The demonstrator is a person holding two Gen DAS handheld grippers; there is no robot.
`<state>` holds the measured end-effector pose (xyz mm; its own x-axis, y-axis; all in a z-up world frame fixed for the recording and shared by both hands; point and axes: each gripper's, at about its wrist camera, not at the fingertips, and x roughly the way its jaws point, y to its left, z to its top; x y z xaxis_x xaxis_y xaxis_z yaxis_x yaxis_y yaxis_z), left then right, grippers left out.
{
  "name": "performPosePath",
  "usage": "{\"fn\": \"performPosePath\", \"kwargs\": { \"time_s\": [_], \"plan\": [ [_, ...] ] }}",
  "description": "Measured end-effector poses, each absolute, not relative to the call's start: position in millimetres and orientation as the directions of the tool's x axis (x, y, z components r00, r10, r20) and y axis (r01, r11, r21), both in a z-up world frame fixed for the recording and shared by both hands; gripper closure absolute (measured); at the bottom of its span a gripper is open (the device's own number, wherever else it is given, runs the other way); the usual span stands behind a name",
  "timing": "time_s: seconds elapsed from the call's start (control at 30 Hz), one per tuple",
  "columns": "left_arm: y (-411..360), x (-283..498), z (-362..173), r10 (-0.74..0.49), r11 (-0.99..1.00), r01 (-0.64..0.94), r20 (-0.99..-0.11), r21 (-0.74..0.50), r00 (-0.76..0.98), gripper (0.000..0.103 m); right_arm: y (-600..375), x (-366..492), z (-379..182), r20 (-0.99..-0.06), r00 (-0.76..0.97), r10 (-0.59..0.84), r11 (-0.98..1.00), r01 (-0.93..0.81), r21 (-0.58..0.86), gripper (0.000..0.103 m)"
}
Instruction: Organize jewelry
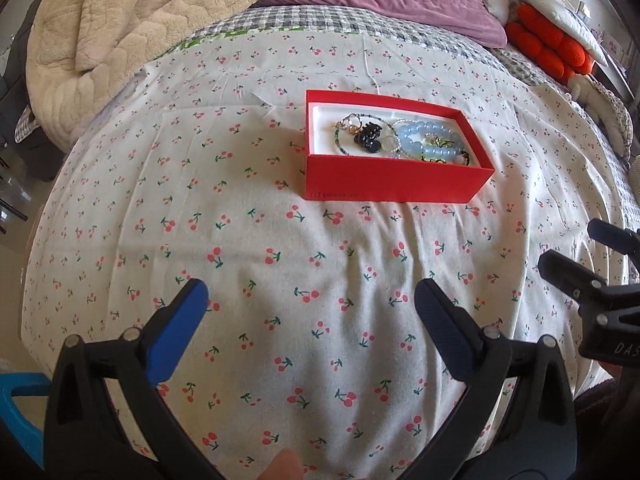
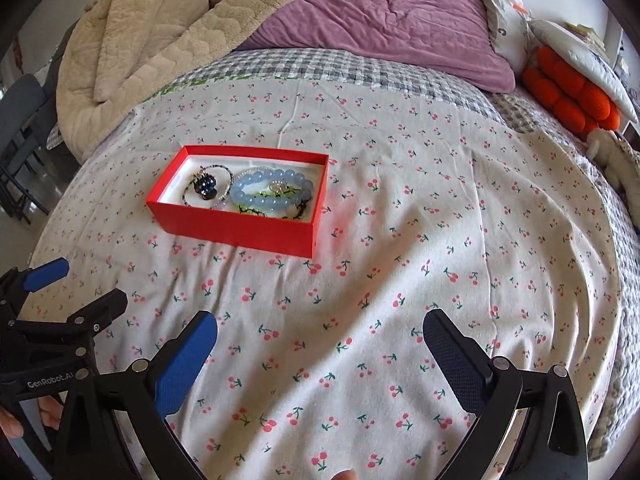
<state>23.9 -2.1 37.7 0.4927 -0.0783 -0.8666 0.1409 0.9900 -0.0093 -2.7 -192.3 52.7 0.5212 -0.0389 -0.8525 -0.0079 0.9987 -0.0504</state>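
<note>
Blue-padded fingers of the left gripper point(image 1: 310, 300) stand spread wide with nothing between them, hovering low over the cherry-print sheet point(image 1: 240, 208). Beside it, the right gripper point(image 2: 320, 330) is likewise spread apart and holds nothing, its own blue pads point(image 2: 188, 364) framing bare, wrinkled cloth. Each tool shows at the edge of the other's view, so the two sit near one another, side by side at the near end of the bed. Farther out on the sheet, well apart from both grippers, rests an open red box point(image 1: 394, 182) with a white lining. Inside it lie the pieces of jewelry: a pale blue bead bracelet point(image 2: 272, 194) toward the right half, a dark blue-black charm point(image 2: 206, 189) toward the left, and a thin beaded strand point(image 2: 230, 184) looped around the charm. Beyond the box, a beige quilted blanket point(image 2: 160, 36) is heaped at the far left, a purple pillow point(image 2: 384, 20) lies behind, and an orange cushion point(image 2: 568, 96) sits at the far right.
</note>
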Motion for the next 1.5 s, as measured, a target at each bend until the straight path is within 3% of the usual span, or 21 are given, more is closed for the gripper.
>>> {"fn": "performPosePath", "kwargs": {
  "time_s": [0.27,1.5],
  "plan": [
    [-1,26,36,-0.051,0.992,0.124,-0.863,0.013,0.502,0.001,-173,1,32,-0.872,0.488,-0.046,0.995,-0.050,-0.081,0.000],
    [-3,24,30,-0.028,0.989,0.138,-0.868,0.047,0.497,0.001,-174,3,34,-0.872,0.487,-0.058,0.996,-0.029,-0.083,0.000]
  ]
}}
